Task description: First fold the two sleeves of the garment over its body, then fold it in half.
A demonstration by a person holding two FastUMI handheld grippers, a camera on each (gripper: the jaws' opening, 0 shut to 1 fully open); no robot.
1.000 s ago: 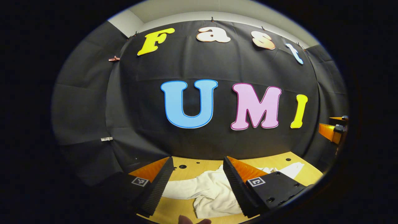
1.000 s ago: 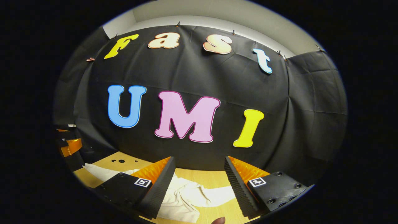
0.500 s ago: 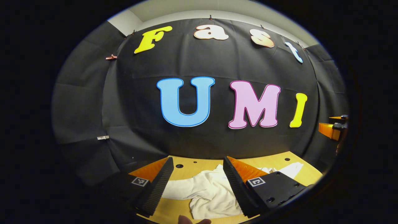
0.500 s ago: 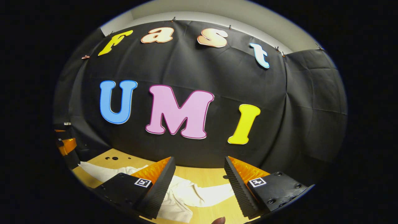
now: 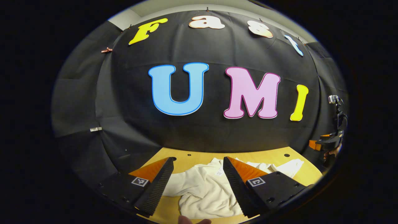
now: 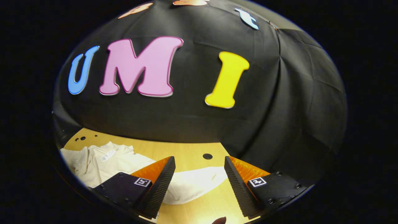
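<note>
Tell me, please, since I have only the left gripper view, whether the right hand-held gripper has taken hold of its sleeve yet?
Observer: Not yet. In the right gripper view the right hand-held gripper is open and grips nothing.
Operator: Thank you. Where does that sleeve lie relative to it?
Observer: The sleeve lies flat on the table, stretched out away from the garment body, and is seen across the gap between the fingers. It is not folded over.
Operator: Is anything else close by on that side?
Observer: A round hole in the tabletop sits just beyond the sleeve's far edge.
</note>
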